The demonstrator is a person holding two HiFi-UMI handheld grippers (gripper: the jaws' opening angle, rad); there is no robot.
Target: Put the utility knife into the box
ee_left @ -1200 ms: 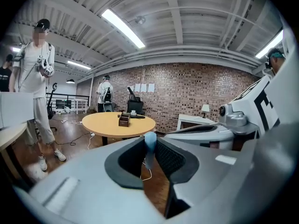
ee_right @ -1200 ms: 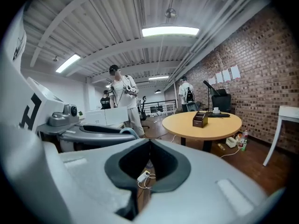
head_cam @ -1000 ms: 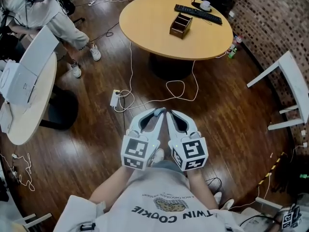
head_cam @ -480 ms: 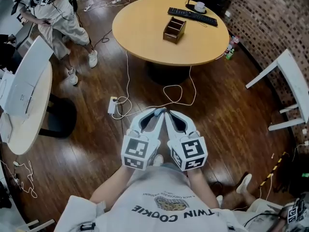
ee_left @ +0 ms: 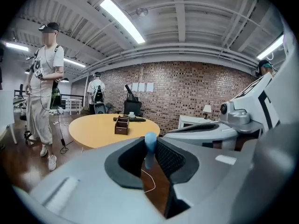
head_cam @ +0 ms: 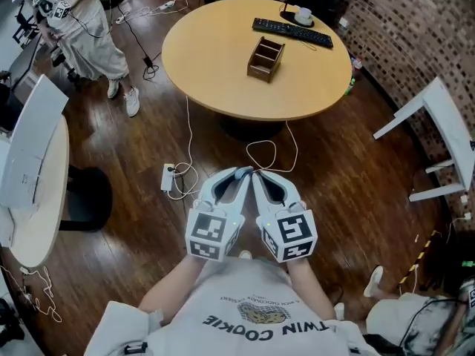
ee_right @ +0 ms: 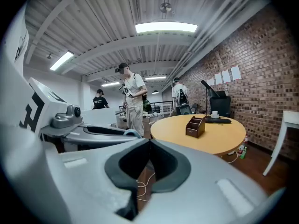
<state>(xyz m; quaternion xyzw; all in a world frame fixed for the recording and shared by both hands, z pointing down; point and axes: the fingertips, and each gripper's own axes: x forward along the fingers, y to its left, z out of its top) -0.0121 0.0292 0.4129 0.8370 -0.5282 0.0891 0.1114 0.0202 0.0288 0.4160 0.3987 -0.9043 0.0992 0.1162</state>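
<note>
The person stands on a dark wooden floor (head_cam: 356,176) and holds both tools close together in front of the chest, with their tips pointing ahead and almost touching each other. The left tool (head_cam: 243,171) is closed narrowly on the utility knife (ee_left: 149,146). In the left gripper view the knife stands upright between the dark pads, and only its rounded blue end and a slim stretch of its body show. The right tool (ee_right: 149,142) has its jaws brought together at the tips with nothing between them. The floor and a loop of cable show through the gap lower down. In the right gripper view the knife's blue end shows at the tip of the left tool, just beside the right tool.

The wooden box (head_cam: 266,58) stands on the round, yellow-topped table (head_cam: 215,65) ahead of the person, well apart from both tools and from the knife. It is a small brown box split into compartments, set near the far middle of the tabletop. Behind it a black keyboard (head_cam: 292,33) lies along the far edge, with a white cup (head_cam: 302,13) just beyond it.

White cables (head_cam: 271,143) trail over the floor from under the table to a power strip (head_cam: 168,176) near the tools. Another person (head_cam: 82,28) in light clothes stands at the far left. A white chair (head_cam: 438,124) stands at the right, by the brick wall (head_cam: 415,28).
</note>
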